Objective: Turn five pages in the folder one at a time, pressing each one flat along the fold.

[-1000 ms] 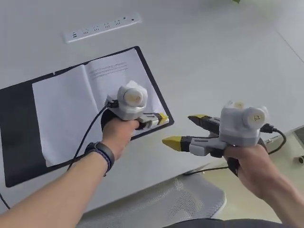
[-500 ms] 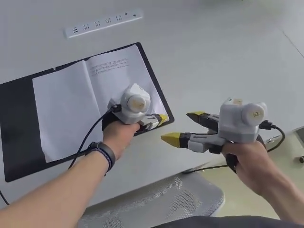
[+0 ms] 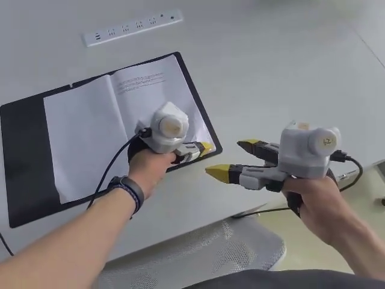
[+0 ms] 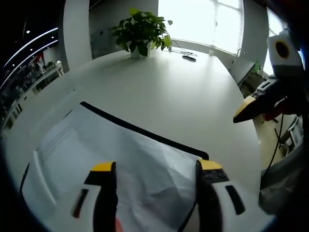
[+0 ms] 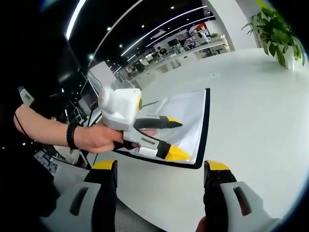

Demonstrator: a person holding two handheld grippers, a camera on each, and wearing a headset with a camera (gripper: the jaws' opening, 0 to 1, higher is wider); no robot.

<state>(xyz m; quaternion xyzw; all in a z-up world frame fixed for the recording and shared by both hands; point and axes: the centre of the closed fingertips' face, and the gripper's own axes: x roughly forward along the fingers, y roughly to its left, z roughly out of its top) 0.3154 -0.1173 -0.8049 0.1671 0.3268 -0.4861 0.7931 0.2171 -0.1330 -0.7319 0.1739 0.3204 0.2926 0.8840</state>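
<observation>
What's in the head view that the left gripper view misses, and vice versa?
Head view extra: the left forearm with a watch. Left gripper view extra: a plant and a window at the table's far end. Shared: the folder, its open pages, the table, the left gripper over the page corner and the right gripper off the folder's edge, both open.

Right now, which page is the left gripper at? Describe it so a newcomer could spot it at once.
On the white table lies an open black folder showing two white pages. Take the right-hand page, with the left gripper at its near corner, jaws open. Unlike the blank-looking left page, it has a few lines of small print near its top.
</observation>
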